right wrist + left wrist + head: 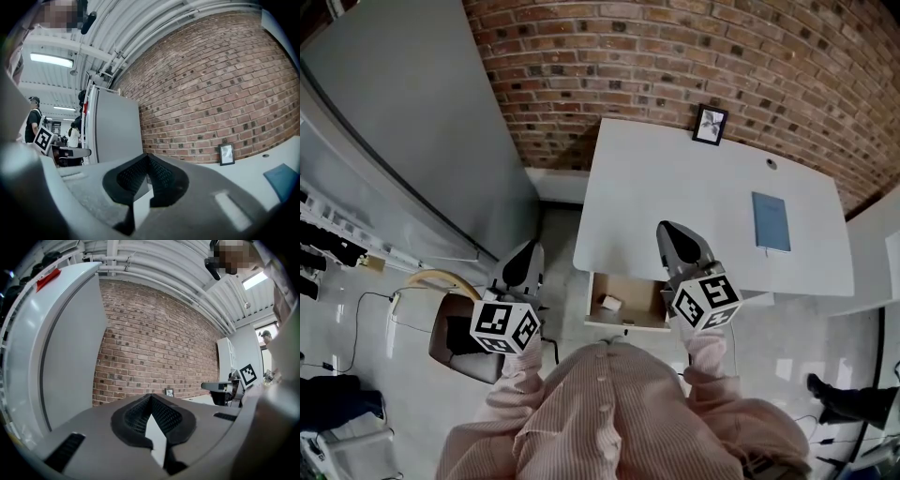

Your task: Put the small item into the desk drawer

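The left hand-held gripper, clenched on nothing, hangs just left of the tabletop. The right hand-held gripper, likewise clenched and empty, is over its front edge. Each carries a black-and-white marker cube. The small item lies in the open drawer. Farther back are a blue book, a picture frame and the brick wall.

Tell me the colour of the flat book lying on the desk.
Blue. The book shows best in the head view, lying on the white desk.
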`<state>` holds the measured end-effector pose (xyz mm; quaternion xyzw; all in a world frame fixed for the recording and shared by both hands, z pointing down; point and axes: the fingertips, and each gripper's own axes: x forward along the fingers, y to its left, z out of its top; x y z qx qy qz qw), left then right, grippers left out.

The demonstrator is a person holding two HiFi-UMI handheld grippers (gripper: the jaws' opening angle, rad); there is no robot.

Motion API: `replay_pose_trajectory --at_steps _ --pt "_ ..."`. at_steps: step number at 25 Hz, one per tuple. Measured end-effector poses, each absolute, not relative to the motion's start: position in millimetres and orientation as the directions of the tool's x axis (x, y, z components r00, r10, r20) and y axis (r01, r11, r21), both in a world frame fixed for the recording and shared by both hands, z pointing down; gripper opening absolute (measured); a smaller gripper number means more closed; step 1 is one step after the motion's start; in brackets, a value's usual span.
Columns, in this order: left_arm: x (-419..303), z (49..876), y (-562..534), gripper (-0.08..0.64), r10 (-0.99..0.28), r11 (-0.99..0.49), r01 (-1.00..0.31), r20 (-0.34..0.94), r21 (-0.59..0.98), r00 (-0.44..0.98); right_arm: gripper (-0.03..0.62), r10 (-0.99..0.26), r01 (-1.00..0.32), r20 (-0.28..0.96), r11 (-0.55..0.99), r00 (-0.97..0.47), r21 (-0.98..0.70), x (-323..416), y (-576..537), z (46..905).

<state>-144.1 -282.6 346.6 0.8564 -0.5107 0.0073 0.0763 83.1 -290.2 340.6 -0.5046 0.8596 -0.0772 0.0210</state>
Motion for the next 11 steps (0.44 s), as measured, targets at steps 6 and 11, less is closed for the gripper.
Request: replay_pose_trajectory --at_steps 6,11 --pt "-144 349 -283 0.0 -0.876 -0.459 -0.879 0.098 0.127 0.472 0.005 -0.871 -0.869 0.063 0.477 -0.488 -0.134 84 -290 346" --pt "-146 351 -283 0.0 -0.879 -0.453 -0.883 0.101 0.125 0.466 0.005 -0.871 -0.871 0.075 0.476 -0.486 -0.123 84 -291 352"
